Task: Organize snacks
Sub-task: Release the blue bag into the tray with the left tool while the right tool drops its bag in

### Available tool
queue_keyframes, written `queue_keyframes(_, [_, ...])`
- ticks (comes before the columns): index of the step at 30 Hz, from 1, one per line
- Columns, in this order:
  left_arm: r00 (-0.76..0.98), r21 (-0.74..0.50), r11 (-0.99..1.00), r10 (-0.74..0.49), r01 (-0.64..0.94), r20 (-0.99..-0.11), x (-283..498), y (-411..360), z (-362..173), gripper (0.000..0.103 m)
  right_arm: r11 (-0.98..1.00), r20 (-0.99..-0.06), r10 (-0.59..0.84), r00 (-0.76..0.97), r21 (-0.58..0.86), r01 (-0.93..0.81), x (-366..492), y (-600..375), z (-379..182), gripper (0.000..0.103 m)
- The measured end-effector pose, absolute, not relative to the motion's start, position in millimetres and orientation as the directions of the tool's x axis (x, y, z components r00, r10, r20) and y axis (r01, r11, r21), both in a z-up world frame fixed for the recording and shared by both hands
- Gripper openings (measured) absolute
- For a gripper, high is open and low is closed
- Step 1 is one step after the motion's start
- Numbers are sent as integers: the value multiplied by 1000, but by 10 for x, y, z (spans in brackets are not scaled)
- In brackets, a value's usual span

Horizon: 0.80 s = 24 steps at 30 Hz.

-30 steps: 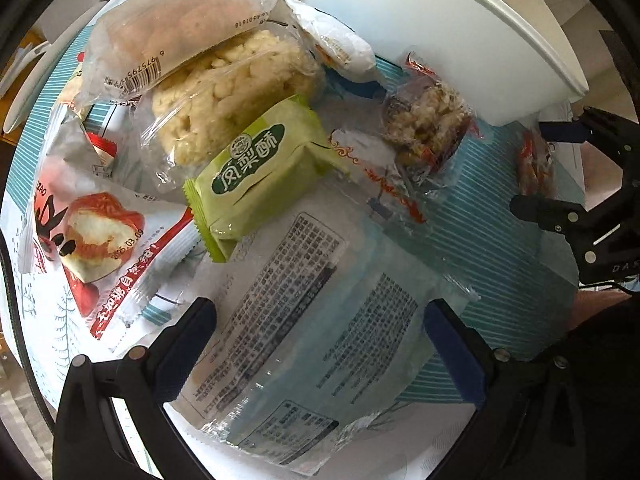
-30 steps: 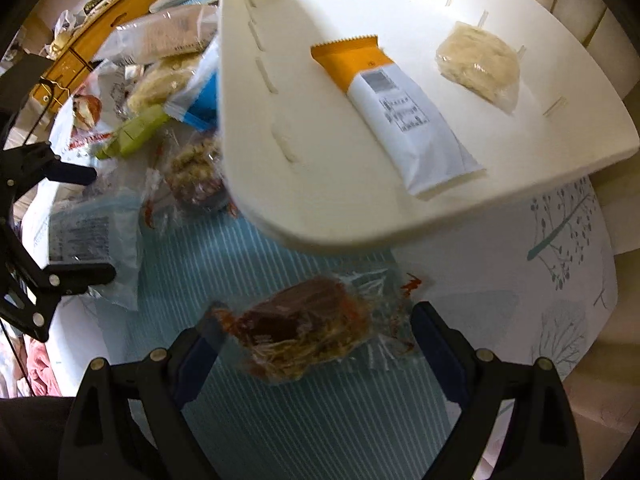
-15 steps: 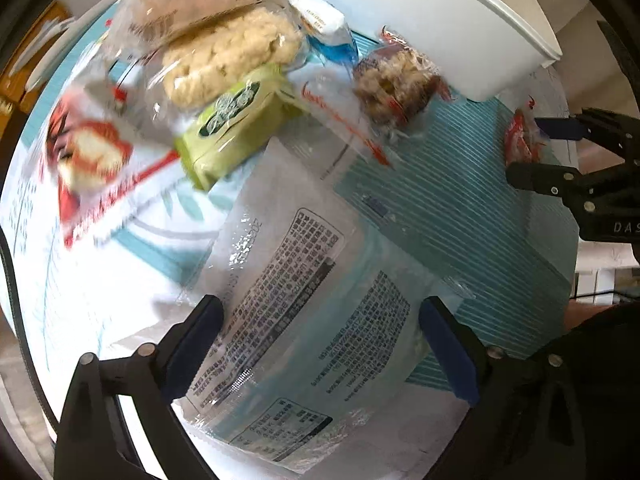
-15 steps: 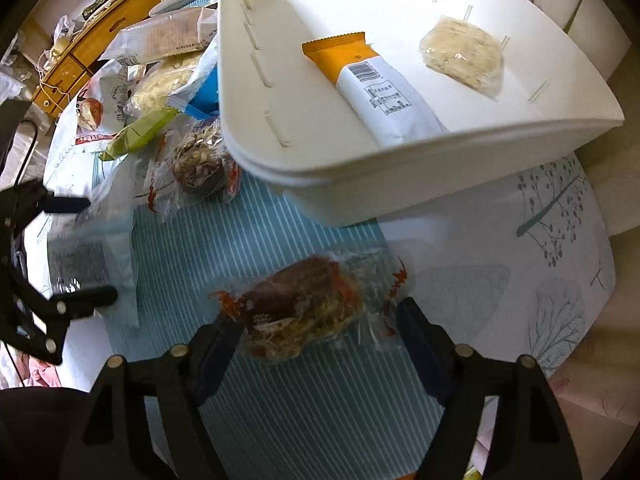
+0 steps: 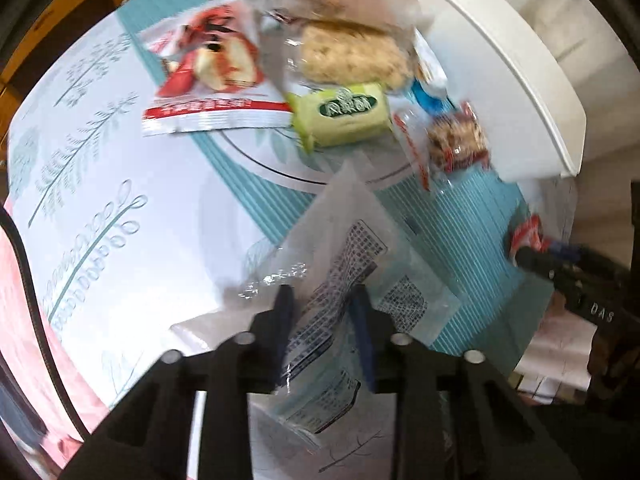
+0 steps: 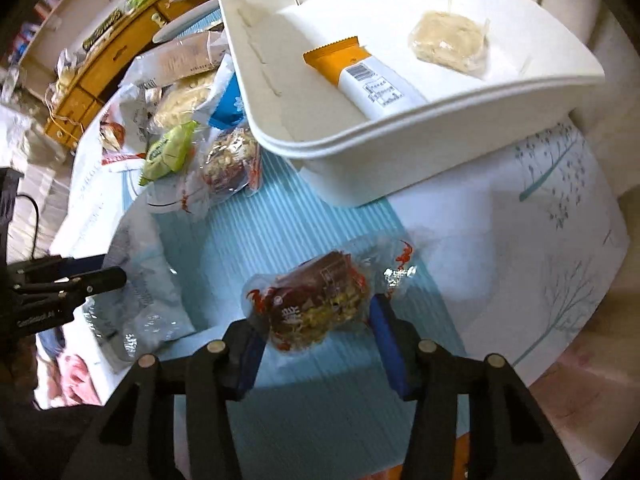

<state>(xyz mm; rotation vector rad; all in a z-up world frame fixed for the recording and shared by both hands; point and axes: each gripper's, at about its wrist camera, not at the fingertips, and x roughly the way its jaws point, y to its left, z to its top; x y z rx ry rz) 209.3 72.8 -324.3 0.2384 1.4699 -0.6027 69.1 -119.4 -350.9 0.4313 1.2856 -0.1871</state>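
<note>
Both claws just closed in | left claw [image 5: 322, 312] pinching clear packet [image 5: 344, 264] | right claw [image 6: 316, 332] half-open around brown snack [image 6: 316, 304]

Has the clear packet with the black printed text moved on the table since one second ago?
Yes. The clear packet, now pinched by the left gripper, has slid away from the green snack pack, which it touched before.

Your left gripper [image 5: 322, 312] is a black angular frame with round silver screws along its arms and dark blue pads inside the jaws. Your right gripper [image 6: 316, 334] matches it: black struts, silver screws, blue pads, white lettering on its side.
</note>
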Motion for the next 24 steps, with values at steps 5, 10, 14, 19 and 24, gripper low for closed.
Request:
queue_keyframes(5, [-16,-234,839,-260,492,-966,2057,882,-3257,22,871,-947,140,289,256,418,512,-1271,-3460,50])
queue_keyframes(10, [-56,-248,808,-259,534,-964,1857,974,-3093,71,841,-933,172,317,306,446,369,-1339,-3388,50])
queue_keyframes(14, [-66,-205,775,-207,597,-976,1633,771,-3191,92,826,-924,181,336,328,458,271,-1385,-3306,50])
queue_keyframes(19, [-41,-102,710,-102,697,-994,1470,533,-3424,99,806,-913,184,364,352,475,200,-1407,-3230,50])
queue_keyframes(24, [-4,-16,624,-20,781,-1000,1407,341,-3655,102,794,-903,177,392,367,485,85,-1421,-3123,51])
